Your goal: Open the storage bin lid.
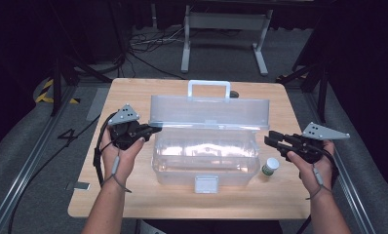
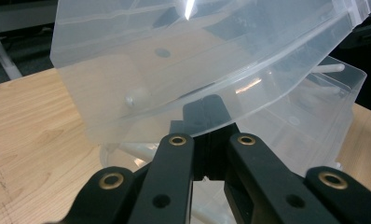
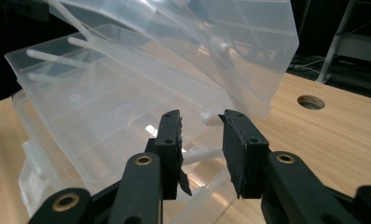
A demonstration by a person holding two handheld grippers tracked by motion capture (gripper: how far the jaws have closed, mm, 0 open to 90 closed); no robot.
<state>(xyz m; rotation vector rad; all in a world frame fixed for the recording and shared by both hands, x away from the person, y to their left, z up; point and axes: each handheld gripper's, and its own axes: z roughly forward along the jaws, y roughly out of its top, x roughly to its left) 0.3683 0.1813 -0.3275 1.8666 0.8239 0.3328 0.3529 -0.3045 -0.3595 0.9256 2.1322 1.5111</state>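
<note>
Grippers at the ends of an open clear toolbox (image 1: 204,156) mid-table.
Left gripper (image 1: 152,129) is clamped tight on the raised lid's (image 1: 209,111) edge; right gripper (image 1: 271,138) is parted, gripping nothing, beside the box's end.

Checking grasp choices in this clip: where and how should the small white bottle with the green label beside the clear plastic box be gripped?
Grip the small white green-labelled bottle across its round body, coming from above or from the right, probably with the right gripper. It stands upright on the wooden table, and the clear plastic box crowds its left side.

left claw (image 1: 155,128) — clamped on box lid (image 1: 209,111) | right claw (image 1: 271,139) — parted, beside box
</note>
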